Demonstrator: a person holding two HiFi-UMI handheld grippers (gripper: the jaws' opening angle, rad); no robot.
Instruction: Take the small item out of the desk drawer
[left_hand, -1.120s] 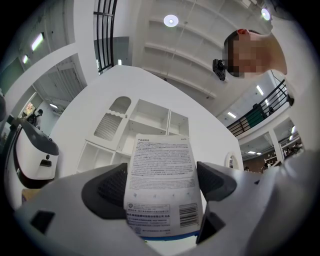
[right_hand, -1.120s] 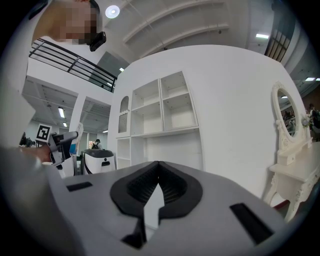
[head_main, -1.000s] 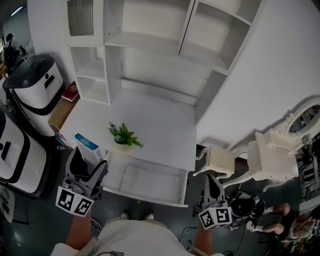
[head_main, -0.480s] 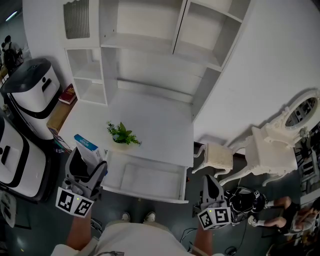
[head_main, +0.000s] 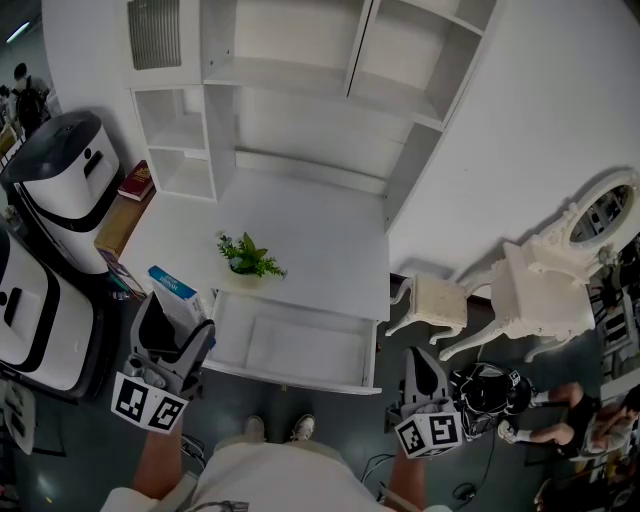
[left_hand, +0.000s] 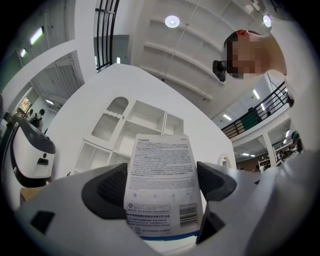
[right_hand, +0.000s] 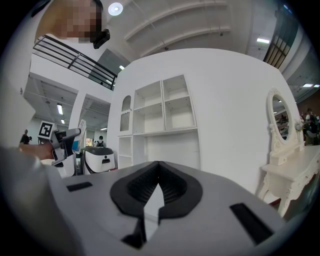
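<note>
My left gripper (head_main: 176, 333) hangs in front of the desk's left corner, shut on a small white-and-blue box (head_main: 176, 292) that stands up between its jaws. In the left gripper view the printed box (left_hand: 160, 185) fills the gap between the dark pads (left_hand: 112, 189). The desk drawer (head_main: 300, 345) is pulled open and its white inside looks bare. My right gripper (head_main: 421, 378) is low at the right, beyond the drawer's right corner, shut with nothing in it; its pads (right_hand: 172, 187) meet in the right gripper view.
A small potted plant (head_main: 250, 257) stands on the white desk (head_main: 320, 250) under the shelf unit (head_main: 300, 60). White machines (head_main: 65, 180) and books (head_main: 135, 183) are at the left. A white stool (head_main: 437, 305), a dressing table (head_main: 540, 290) and a person's legs (head_main: 560, 430) are at the right.
Only the head view has shifted a little, so the desk sits slightly lower in the picture. Both grippers keep their places and the box stays in the left one.
</note>
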